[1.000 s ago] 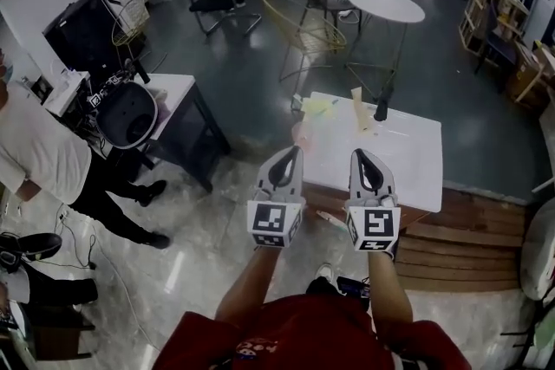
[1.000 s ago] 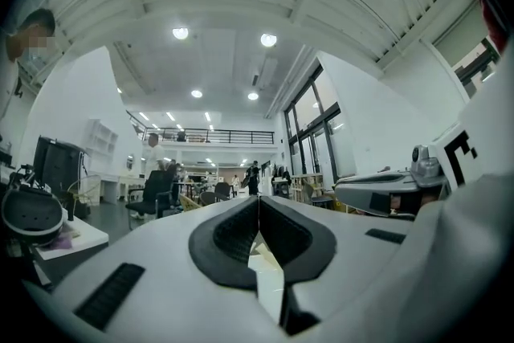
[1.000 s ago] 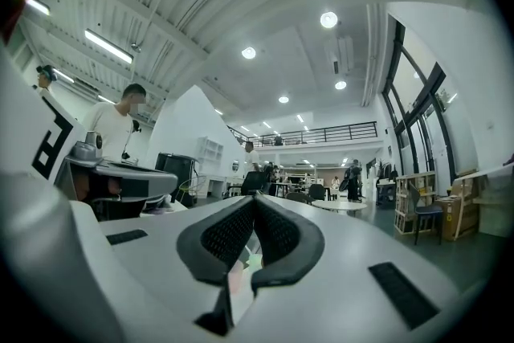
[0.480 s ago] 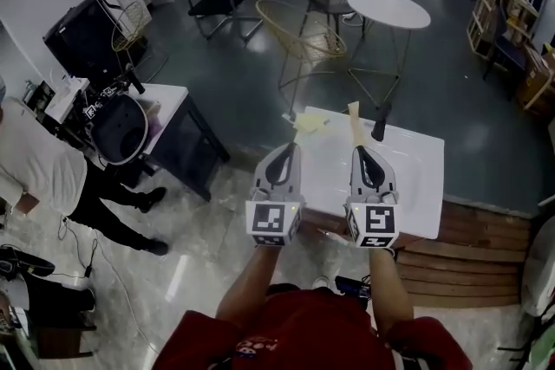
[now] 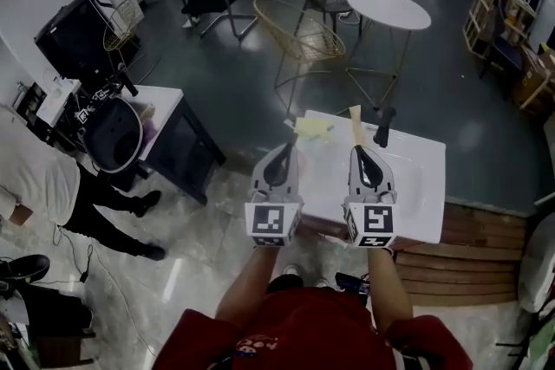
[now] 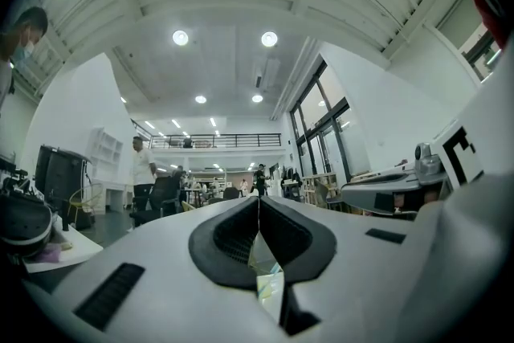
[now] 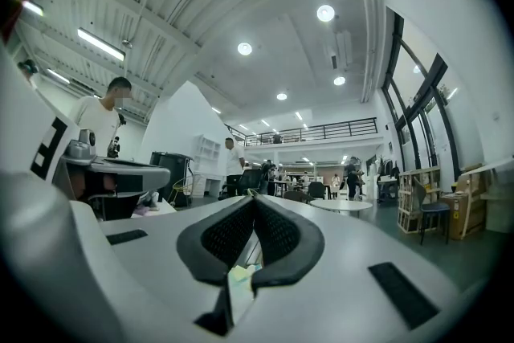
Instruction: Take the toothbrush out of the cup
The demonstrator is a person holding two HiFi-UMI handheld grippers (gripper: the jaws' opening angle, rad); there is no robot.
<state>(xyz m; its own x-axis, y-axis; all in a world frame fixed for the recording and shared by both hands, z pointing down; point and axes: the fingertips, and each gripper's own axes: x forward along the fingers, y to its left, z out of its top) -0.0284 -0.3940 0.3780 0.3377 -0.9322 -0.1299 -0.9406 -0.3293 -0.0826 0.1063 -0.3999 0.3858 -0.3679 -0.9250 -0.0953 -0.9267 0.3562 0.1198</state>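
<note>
Seen from overhead: left hand-held gripper (image 5: 289, 152) and right hand-held gripper (image 5: 356, 152), side by side, tips pointing to 12 o'clock over the near part of a white bench (image 5: 416, 186). Jaws of both pressed together, pads meeting in a single seam in each gripper view, nothing clamped in either.

Along the bench's 12 o'clock edge, just beyond the tips, three small things: a flat yellow patch (image 5: 312, 127) at 11 o'clock, a pale slim stick (image 5: 354, 119) standing at 12, and a dark upright thing (image 5: 383, 126) just beside it at 1 o'clock. Toothbrush and cup not to be picked out with certainty among them, too small and dim at this range.

Past the bench toward 12 o'clock, a round white table (image 5: 388, 9), with a gold wire chair (image 5: 299, 35) at 11. At 9 o'clock, a side desk (image 5: 165, 104) carrying a round dark-and-white shell (image 5: 114, 134), and beside it a person in a white shirt (image 5: 35, 178). At 10 o'clock, a black screen (image 5: 74, 35) near the wall. At 4 o'clock, wooden steps (image 5: 468, 251) by the bench's right end. At 6 o'clock, the red shirt (image 5: 295, 334) of the person holding both tools
</note>
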